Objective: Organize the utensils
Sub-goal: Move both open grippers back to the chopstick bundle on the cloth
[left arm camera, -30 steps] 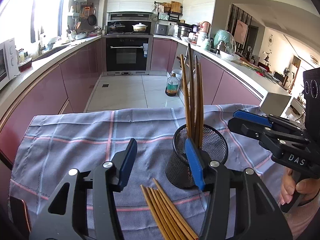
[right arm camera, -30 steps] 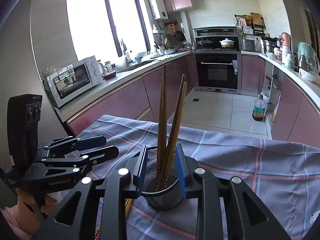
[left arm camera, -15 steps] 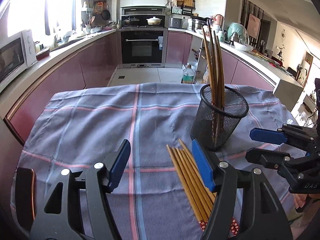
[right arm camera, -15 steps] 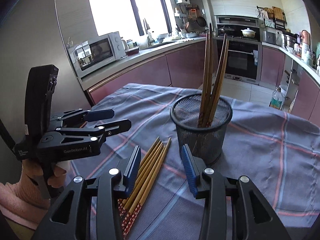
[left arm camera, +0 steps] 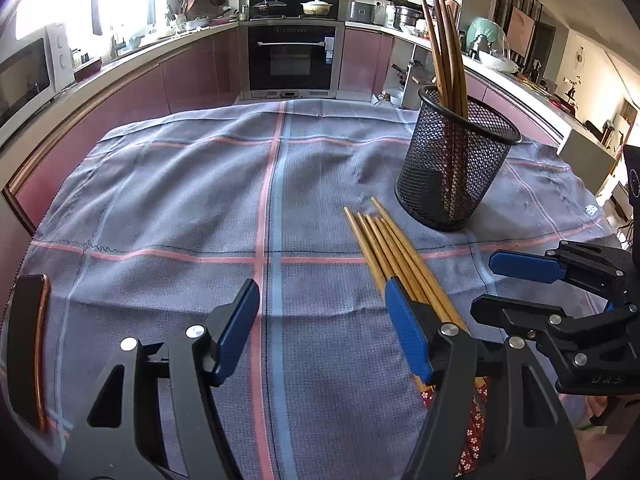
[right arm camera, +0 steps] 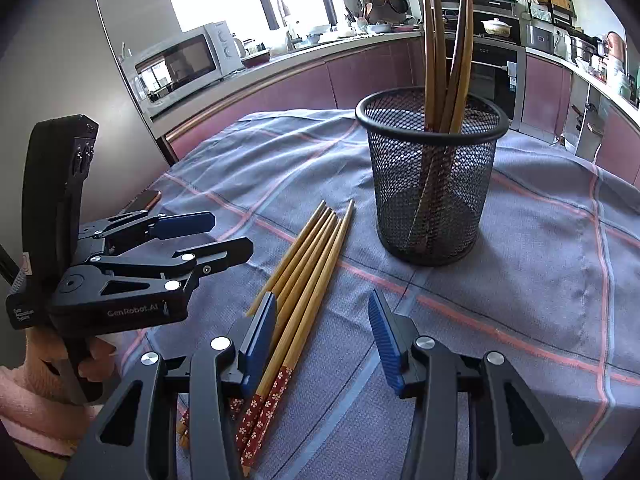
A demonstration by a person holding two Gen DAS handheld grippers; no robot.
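A black mesh cup (left arm camera: 452,168) (right arm camera: 428,184) stands on the plaid cloth with several dark chopsticks (left arm camera: 444,48) (right arm camera: 434,60) upright in it. Several light bamboo chopsticks (left arm camera: 384,248) (right arm camera: 316,256) with red flowered ends lie side by side in front of the cup. My left gripper (left arm camera: 320,300) (right arm camera: 230,232) hangs open just left of them, with its right finger over their near part. My right gripper (right arm camera: 322,304) (left arm camera: 486,285) is low over their flowered ends. Its jaws are opening with nothing gripped, and its left finger covers some of the sticks.
The grey-blue plaid cloth (left arm camera: 180,200) covers the table. A dark phone (left arm camera: 28,352) (right arm camera: 144,200) lies at its left edge. A person's hand (right arm camera: 48,364) holds the left gripper's handle. Kitchen counters, a microwave (right arm camera: 188,60) and an oven stand beyond the table.
Both grippers have drawn back from the mesh cup and come down toward the cloth and the loose chopsticks. The jaws of both stand wider than before.
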